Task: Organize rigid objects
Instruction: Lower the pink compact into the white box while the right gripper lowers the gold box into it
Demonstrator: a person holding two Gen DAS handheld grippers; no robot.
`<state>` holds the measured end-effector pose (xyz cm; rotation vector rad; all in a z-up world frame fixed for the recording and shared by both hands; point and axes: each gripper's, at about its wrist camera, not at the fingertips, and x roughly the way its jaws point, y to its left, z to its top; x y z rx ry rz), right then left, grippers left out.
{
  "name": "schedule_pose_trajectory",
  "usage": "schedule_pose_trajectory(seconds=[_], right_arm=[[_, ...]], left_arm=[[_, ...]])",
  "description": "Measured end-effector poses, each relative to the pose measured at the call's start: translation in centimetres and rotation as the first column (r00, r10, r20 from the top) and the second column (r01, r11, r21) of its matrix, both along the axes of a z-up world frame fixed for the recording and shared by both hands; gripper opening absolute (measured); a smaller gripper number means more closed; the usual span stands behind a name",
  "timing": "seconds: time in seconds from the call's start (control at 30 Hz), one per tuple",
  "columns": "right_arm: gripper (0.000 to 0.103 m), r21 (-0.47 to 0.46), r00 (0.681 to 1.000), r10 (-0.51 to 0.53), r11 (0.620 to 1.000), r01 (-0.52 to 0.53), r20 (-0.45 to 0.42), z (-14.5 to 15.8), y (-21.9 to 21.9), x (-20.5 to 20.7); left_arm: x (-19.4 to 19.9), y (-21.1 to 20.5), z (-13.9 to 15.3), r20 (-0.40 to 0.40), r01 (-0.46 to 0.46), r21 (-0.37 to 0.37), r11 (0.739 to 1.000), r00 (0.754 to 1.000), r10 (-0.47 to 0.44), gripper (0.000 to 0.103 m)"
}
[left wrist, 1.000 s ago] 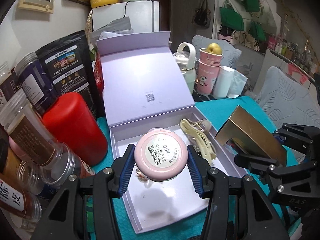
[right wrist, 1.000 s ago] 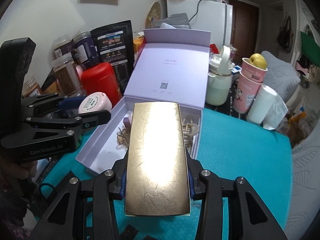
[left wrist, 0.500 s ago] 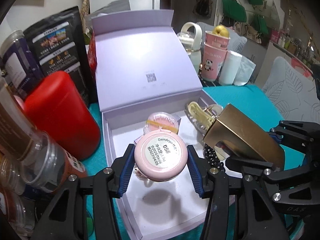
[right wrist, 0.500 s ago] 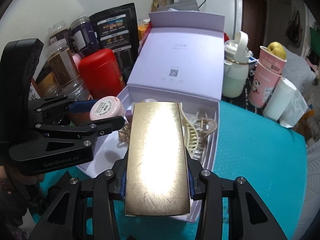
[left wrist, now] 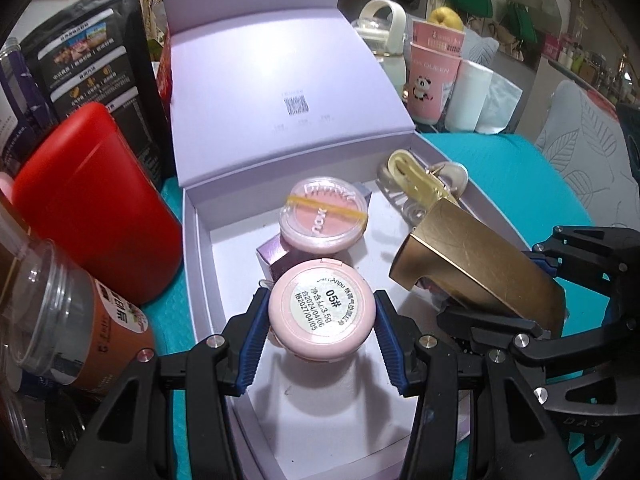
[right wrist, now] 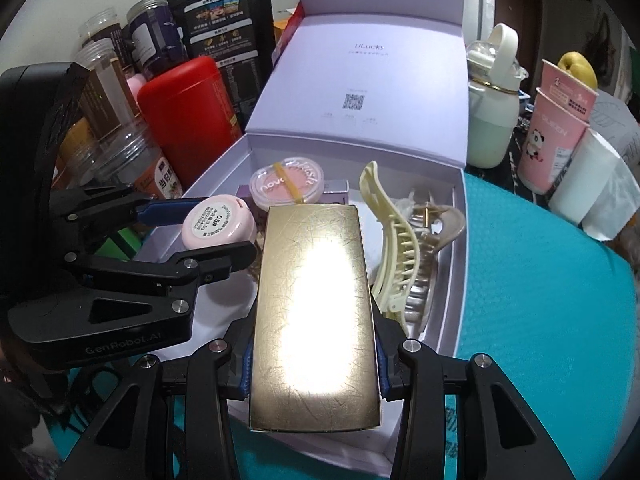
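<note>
Most of what I saw was a teal table mat [right wrist: 540,280], crowded along its far edge against the wall with a red canister [left wrist: 92,200], a black pouch [right wrist: 224,28], clear jars [left wrist: 68,320], a mint bottle [right wrist: 492,120], a pink cup [right wrist: 556,128] with a yellow fruit on top and a white roll [right wrist: 588,188]; the right half of the mat lay bare. Next in size was the lilac box [left wrist: 200,280], its lid standing upright behind it and its left wall just beside the red canister. Inside, white floor showed near the front left, while the back held a clear blush pot [left wrist: 324,216] resting on a small purple carton [left wrist: 276,260], and the right side held a cream hair claw [right wrist: 396,248] lying on a second, translucent one. My right gripper [right wrist: 316,364] had its fingers pinching the gold case [right wrist: 316,312] by its long sides, held over the box's front right part. My left gripper [left wrist: 322,332] had its blue pads [left wrist: 252,340] pressed on the pink compact [left wrist: 322,316], label side up, over the box floor just in front of the blush pot; I could not tell whether it touched the floor.
</note>
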<state>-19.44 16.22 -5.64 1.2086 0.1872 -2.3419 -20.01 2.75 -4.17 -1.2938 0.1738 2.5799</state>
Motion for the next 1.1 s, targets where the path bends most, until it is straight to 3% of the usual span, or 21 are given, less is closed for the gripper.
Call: schedule_pose_trajectory(seconds=[0.2, 0.67, 0.97, 1.1], right_arm=[[0.043, -0.020, 0.999, -0.013, 1.000, 0.014, 0.031, -1.1, 0.1, -0.7], [0.044, 0.047, 0.999, -0.011, 0.999, 0.009, 0.043, -1.7, -0.5, -0.9], [0.044, 0.045, 0.998, -0.023, 0.999, 0.021, 0.058, -1.1, -0.5, -0.3], [0.050, 0.035, 0.999, -0.037, 0.999, 0.036, 0.031, 0.0, -0.2, 0.6]], left_arm=[[-0.1, 0.0, -0.1, 0.004, -0.011, -0.003, 1.000, 1.000, 0.011, 0.050], [-1.1, 1.2, -0.5, 0.025, 0.042, -0.030, 0.999, 0.999, -0.041, 0.050], [-1.1, 1.5, -0.6, 0.031, 0.043, -0.035, 0.998, 0.999, -0.042, 0.050], [-0.7, 1.3, -0.5, 0.034, 0.034, -0.021, 0.999, 0.999, -0.033, 0.050]])
